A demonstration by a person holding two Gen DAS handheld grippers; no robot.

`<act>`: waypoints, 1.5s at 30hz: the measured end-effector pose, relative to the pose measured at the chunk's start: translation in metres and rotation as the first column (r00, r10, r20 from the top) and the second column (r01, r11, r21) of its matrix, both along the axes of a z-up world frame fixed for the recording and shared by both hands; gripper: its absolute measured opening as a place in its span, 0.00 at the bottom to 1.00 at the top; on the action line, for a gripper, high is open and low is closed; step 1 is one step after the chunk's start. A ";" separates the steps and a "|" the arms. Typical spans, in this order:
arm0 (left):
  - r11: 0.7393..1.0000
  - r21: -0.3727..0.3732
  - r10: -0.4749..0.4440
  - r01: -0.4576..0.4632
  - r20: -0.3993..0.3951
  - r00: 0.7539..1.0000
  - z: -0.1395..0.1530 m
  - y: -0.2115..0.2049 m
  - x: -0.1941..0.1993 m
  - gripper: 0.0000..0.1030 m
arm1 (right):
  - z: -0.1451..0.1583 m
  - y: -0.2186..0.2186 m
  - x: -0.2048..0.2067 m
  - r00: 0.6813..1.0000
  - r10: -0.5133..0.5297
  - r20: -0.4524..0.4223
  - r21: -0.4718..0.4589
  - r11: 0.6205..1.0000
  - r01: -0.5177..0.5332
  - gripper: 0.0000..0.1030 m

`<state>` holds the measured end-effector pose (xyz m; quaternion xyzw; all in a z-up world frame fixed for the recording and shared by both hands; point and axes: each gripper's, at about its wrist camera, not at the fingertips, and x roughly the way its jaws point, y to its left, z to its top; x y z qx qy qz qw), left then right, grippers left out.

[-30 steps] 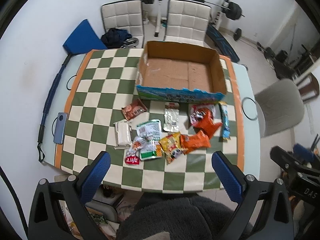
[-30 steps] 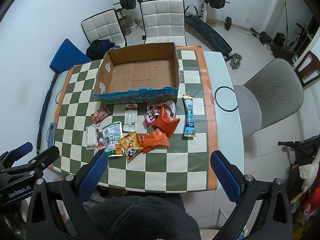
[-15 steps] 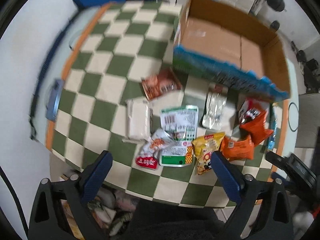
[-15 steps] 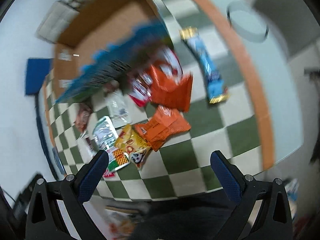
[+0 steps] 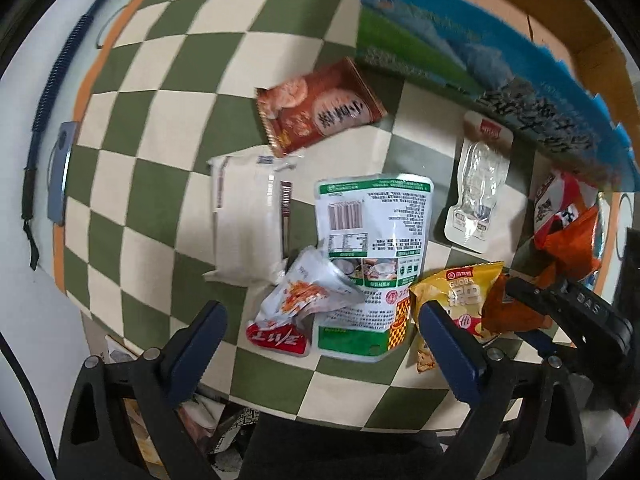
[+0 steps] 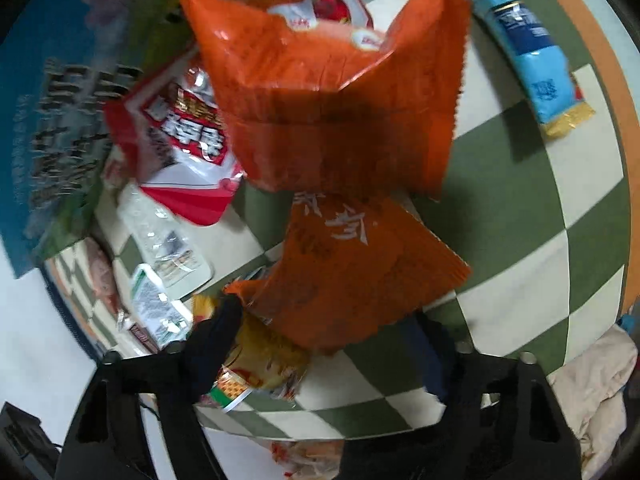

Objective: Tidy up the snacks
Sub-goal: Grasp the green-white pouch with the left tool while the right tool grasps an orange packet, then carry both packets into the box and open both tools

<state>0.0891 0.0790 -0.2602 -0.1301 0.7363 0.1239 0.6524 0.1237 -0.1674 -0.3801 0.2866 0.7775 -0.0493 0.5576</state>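
Note:
Snack packets lie on the checked tablecloth (image 5: 168, 60) in front of a cardboard box (image 5: 460, 44). My left gripper (image 5: 320, 328) is open, low over a small silver and red packet (image 5: 300, 300) and a green and white pouch (image 5: 372, 248). A white packet (image 5: 244, 228), a brown-red packet (image 5: 320, 108), a clear sachet (image 5: 476, 188) and a yellow bag (image 5: 460, 296) lie around. My right gripper (image 6: 328, 332) is open around the near edge of an orange packet (image 6: 352, 276). A second orange packet (image 6: 332, 92) lies beyond it.
A blue stick packet (image 6: 528, 52) lies at the right near the cloth's orange border. A red and white bag (image 6: 188, 136) leans by the box front. A phone (image 5: 60, 172) and a black cord (image 5: 48, 92) lie at the table's left edge.
Both grippers have dropped from high above the table to just over the snacks. The right one has closed in on the orange packets, the left on the silver and green packets.

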 end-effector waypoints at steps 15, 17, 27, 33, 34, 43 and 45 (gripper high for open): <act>0.974 -0.065 -0.225 0.217 -0.178 0.958 -0.094 -0.039 0.041 0.82 | 0.009 0.022 0.000 0.971 0.238 -0.011 -0.079 0.968 -0.238 0.61; 0.975 -0.055 -0.221 0.215 -0.155 0.963 -0.093 -0.038 0.038 0.79 | 0.005 0.027 0.001 0.970 0.244 -0.018 -0.082 0.966 -0.245 0.62; 0.973 -0.021 -0.231 0.230 -0.070 0.970 -0.065 -0.047 0.025 0.40 | 0.010 0.032 -0.016 0.951 0.306 0.044 -0.124 0.946 -0.298 0.57; 0.982 -0.042 -0.188 0.185 -0.098 0.977 -0.062 -0.014 0.026 0.72 | 0.016 0.031 -0.031 0.950 0.308 0.052 -0.102 0.948 -0.302 0.53; 0.982 -0.052 -0.188 0.183 -0.115 0.975 -0.069 -0.011 0.026 0.76 | 0.016 0.031 -0.033 0.953 0.301 0.045 -0.090 0.951 -0.296 0.53; 0.981 -0.081 -0.183 0.176 -0.098 0.978 -0.089 -0.018 0.024 0.71 | 0.022 0.032 -0.048 0.953 0.300 0.032 -0.086 0.951 -0.296 0.54; 0.979 -0.081 -0.196 0.190 -0.083 0.977 -0.076 -0.018 0.020 0.42 | 0.022 0.036 -0.050 0.953 0.301 0.035 -0.093 0.950 -0.297 0.54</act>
